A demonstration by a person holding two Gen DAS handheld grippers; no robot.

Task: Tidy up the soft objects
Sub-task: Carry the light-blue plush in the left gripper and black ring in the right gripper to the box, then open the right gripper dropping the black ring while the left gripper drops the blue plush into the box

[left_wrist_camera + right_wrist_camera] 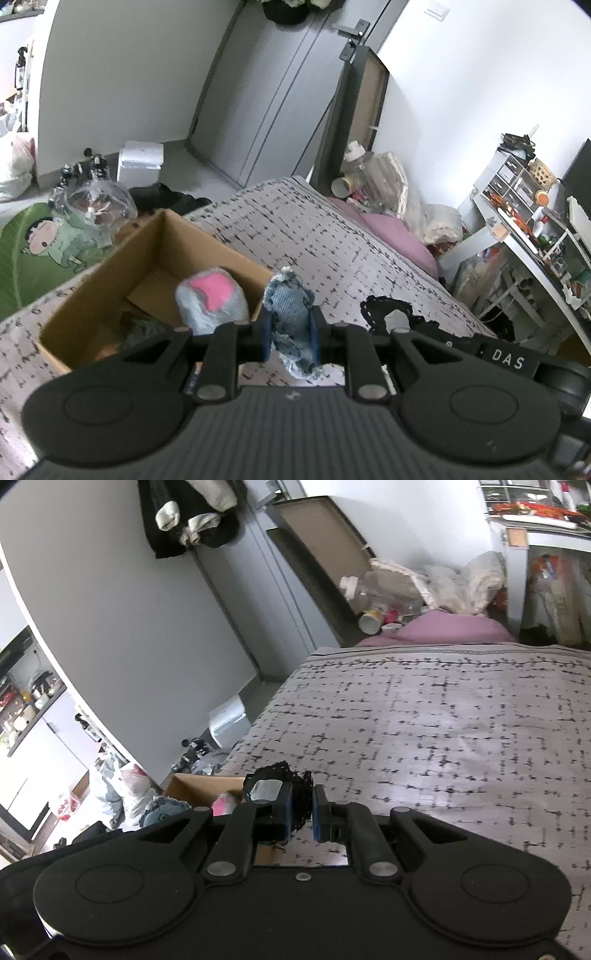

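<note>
The bed [443, 738], covered by a pale spread with a broken black grid pattern, fills most of both views and carries everything in play. A pink pillow [443, 627] lies at its far end, with a heap of bags, a clear jar and a cup beside it against the wall.

On the bed's near left part sits an open cardboard box [92, 288], its flaps up. Inside it lies a grey plush ball with a pink patch [210, 299], leaning toward the box's right wall, and next to it, lower in the box, a dark grey-green soft item [144, 325] that is partly hidden by the left tool's body.

The left tongs [290, 332] are clenched on a frayed blue denim piece [288, 306], which stands upright between the blue pads, its ragged top poking above them and a loose end hanging below. It is held just beside the box's right wall, over the bedspread rather than inside the box.

The right tongs [299, 812] grip a black lacy soft piece [280, 779] with a small grey patch; the fabric is pinched between the pads and bunches out toward the left. In the left wrist view this same black piece shows to the right of the denim, above the bed. In the right wrist view the box and the pink ball appear just behind it.
</note>
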